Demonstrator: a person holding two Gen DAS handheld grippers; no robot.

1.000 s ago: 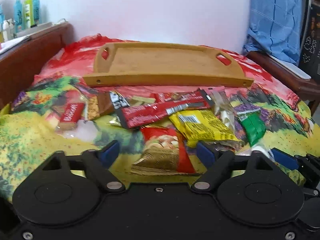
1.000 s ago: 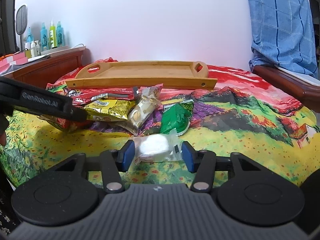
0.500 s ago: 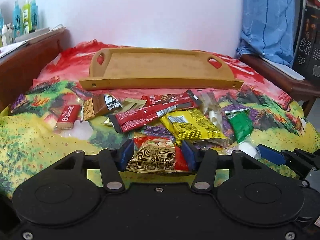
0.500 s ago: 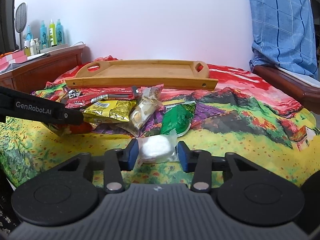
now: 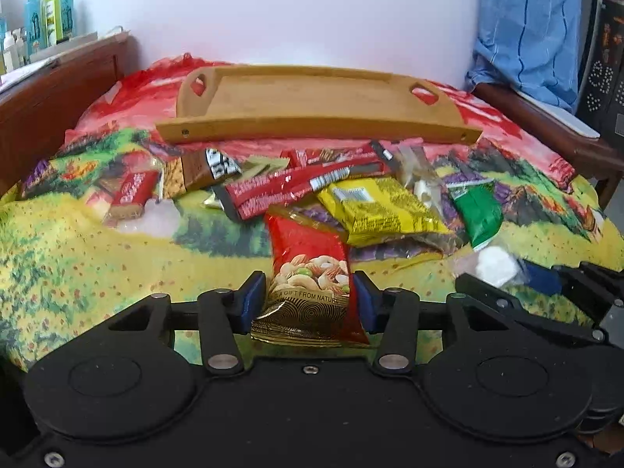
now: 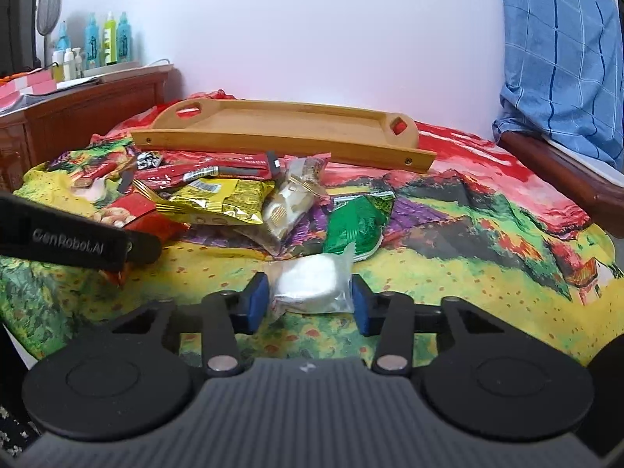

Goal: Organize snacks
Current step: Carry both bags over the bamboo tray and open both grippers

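Note:
My left gripper (image 5: 308, 306) is shut on a red and gold nut packet (image 5: 310, 273), lifted and tilted up off the bedspread. My right gripper (image 6: 308, 304) is shut on a white snack in clear wrap (image 6: 312, 286); it also shows in the left wrist view (image 5: 497, 265). A pile of snacks lies ahead: a yellow packet (image 5: 378, 210), long red packets (image 5: 296, 187), a green packet (image 5: 477, 214), a brown bar (image 5: 202, 167) and a red biscuit pack (image 5: 130, 193). A wooden tray (image 5: 312, 101) stands behind the pile.
The colourful bedspread (image 5: 97, 257) covers a bed with a wooden frame (image 5: 50, 93) on the left. Bottles (image 6: 105, 39) stand on a sideboard at far left. A blue checked cloth (image 6: 557, 58) hangs at right over a wooden edge (image 6: 561, 171).
My left gripper closed on the nut packet and raised it, tipping it upright. My right gripper closed further on the white wrapped snack.

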